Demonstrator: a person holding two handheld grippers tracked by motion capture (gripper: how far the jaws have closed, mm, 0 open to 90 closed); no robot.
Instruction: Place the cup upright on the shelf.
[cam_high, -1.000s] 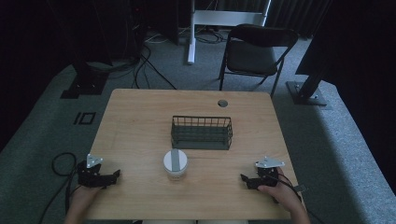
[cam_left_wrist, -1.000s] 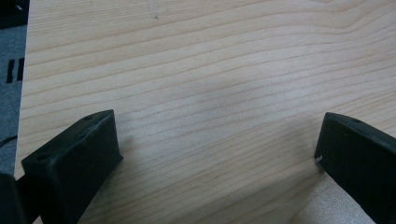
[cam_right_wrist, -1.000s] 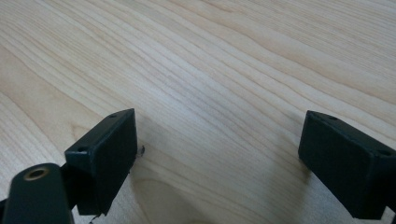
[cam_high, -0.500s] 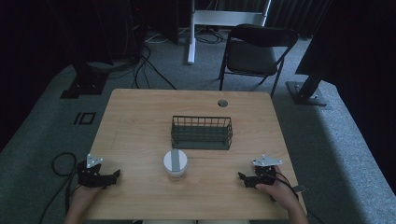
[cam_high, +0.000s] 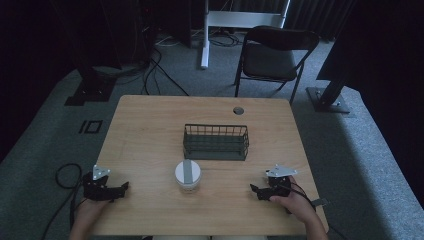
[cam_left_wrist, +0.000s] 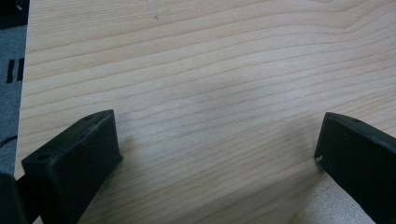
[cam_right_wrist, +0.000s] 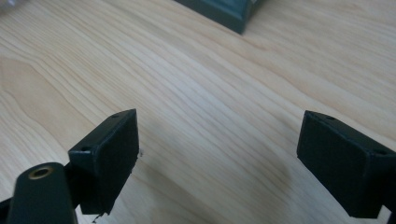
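On the pale wooden table (cam_high: 150, 130), both grippers, left (cam_high: 117, 189) and right (cam_high: 256, 190), rested released; approaching the white lidded cup (cam_high: 188, 175) squarely seemed wise.

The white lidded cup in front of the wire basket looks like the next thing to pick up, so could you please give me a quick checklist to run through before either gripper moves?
1. Left gripper open with nothing between the jaws: ok.
2. Right gripper open and empty: ok.
3. White round cup with a grey strip across its lid upright on the light wooden table: ok.
4. Bare table between each gripper and the cup: ok.
5. Dark green rectangular wire basket apart from the cup, just behind it: ok.
6. Lid firmly seated on the cup: cannot tell.
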